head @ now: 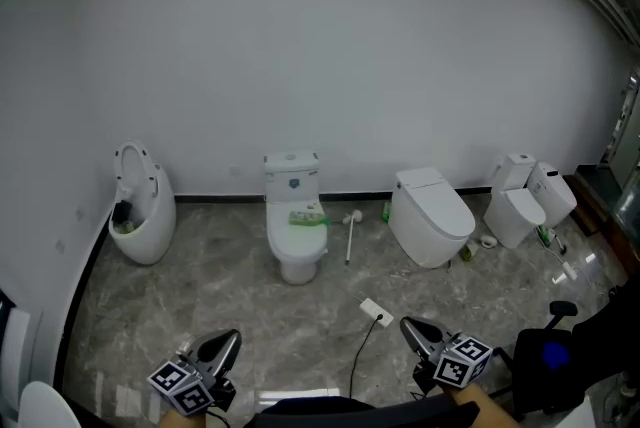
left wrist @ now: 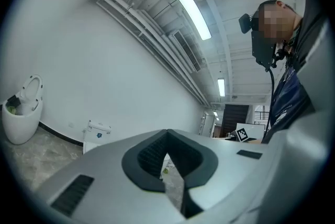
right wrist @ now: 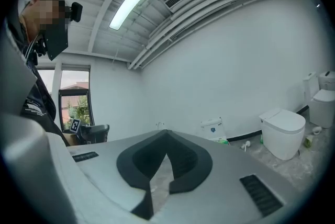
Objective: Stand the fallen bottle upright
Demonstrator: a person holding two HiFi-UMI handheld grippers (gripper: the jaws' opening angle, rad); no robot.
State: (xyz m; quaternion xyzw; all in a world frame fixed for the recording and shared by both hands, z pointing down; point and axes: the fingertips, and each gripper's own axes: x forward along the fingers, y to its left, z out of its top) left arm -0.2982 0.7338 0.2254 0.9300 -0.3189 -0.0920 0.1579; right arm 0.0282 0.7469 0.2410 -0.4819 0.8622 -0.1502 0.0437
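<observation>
A green and white bottle-like thing (head: 307, 216) lies flat on the closed lid of the middle toilet (head: 296, 246) by the far wall. A small green bottle (head: 385, 212) stands on the floor by the wall, and a yellowish one (head: 466, 253) stands beside the rounded toilet (head: 430, 216). My left gripper (head: 225, 344) and right gripper (head: 412, 328) are low in the head view, far from the toilets. Both point level toward the wall. In the left gripper view the left gripper (left wrist: 167, 134) has its jaw tips together with nothing held. The right gripper (right wrist: 166, 134) looks the same.
A white bowl-shaped fixture (head: 140, 216) stands at the left wall. A toilet brush (head: 350, 234) lies beside the middle toilet. A white plug block (head: 376, 312) with a black cable lies on the marble floor ahead. Two more toilets (head: 525, 201) stand at the right, with a black chair (head: 550, 356) close by.
</observation>
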